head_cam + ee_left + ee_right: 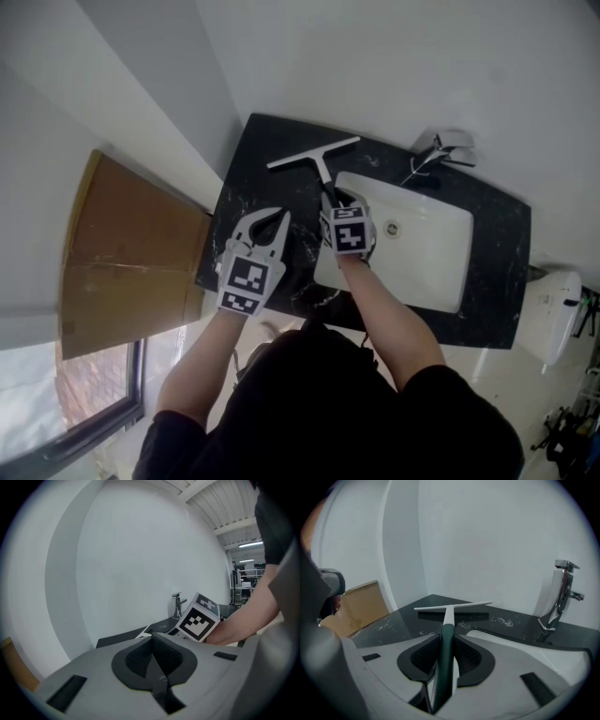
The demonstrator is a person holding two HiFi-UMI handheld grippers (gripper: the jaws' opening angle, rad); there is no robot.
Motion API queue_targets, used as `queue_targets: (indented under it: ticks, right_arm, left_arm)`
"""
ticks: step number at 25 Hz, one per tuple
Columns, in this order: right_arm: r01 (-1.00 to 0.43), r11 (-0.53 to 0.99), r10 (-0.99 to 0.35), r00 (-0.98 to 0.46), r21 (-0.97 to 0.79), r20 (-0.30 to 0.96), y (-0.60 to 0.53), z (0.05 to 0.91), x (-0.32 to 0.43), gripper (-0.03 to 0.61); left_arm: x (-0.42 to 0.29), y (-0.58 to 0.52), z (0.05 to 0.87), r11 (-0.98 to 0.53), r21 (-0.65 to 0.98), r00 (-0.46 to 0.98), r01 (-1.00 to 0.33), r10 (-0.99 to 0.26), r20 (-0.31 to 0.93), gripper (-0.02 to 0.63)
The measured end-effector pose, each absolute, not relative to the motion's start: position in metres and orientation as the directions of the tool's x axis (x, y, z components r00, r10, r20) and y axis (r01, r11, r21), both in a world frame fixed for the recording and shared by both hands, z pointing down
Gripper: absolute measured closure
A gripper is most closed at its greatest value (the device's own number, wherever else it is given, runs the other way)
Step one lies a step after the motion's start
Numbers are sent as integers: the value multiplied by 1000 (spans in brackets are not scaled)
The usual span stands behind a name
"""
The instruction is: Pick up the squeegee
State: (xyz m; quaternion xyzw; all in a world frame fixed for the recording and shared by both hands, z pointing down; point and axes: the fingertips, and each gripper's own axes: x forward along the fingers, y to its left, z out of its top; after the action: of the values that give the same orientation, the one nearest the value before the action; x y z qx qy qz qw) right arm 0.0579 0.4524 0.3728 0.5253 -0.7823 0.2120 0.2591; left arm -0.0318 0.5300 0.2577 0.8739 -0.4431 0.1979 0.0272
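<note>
**Squeegee handle caught in the right gripper**

The squeegee lies on the black worktop left of the sink, blade toward the wall. Its dark handle runs back between the right gripper's jaws, which pinch it. The left gripper, jaws pressed together and empty, hovers just beside.

Wall close behind the squeegee — faucet right, bare countertop left.
</note>
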Motion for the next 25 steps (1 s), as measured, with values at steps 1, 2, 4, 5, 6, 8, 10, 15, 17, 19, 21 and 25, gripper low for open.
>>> queue_targets:
  ticks: [1,2,4,5,6,8,10,15,17,19,21,25]
  right_arm:
    - [-934,354,-722,-306,-49,621,454,371,60,476]
    - [-936,351,-730,-300,-40,614,457,368,62,476]
    - [-936,351,-740,-304,-41,599,466,361,60,476]
    - [-936,349,-746,-305,-42,592,471,358,59,476]
    - [-938,345,-754,-302,-40,584,476,353,59,476]
    - [-942,334,-769,-297,-40,566,489,342,59,476]
    - [-944,328,-785,-295,-39,544,505,330,56,476]
    - [-950,313,-828,-280,-14,487,554,296,44,476]
    - [-954,299,-847,-270,-10,458,577,281,38,476]
    - [-958,288,-863,-261,-5,433,601,266,31,476]
    - [-960,279,-876,-253,4,410,626,252,24,476]
    - [-959,282,-890,-254,21,378,671,228,12,476]
  left_arm:
    - [-32,531,257,-609,-129,532,-783,-762,369,611]
    - [-32,533,257,-612,-130,536,-780,-760,367,611]
    - [-33,538,256,-620,-134,543,-773,-756,365,611]
    - [-33,540,256,-625,-136,548,-769,-754,363,611]
    - [-34,543,255,-631,-139,554,-764,-750,361,611]
    - [-34,548,252,-645,-145,569,-751,-742,353,611]
    - [-36,557,249,-658,-151,585,-738,-735,344,611]
    - [-44,590,236,-696,-165,633,-699,-709,312,611]
    - [-48,606,230,-715,-169,656,-679,-693,297,611]
    - [-54,625,224,-732,-171,679,-659,-677,284,611]
    - [-59,643,218,-749,-172,700,-640,-660,273,611]
    - [-71,674,204,-764,-171,725,-622,-645,243,611]
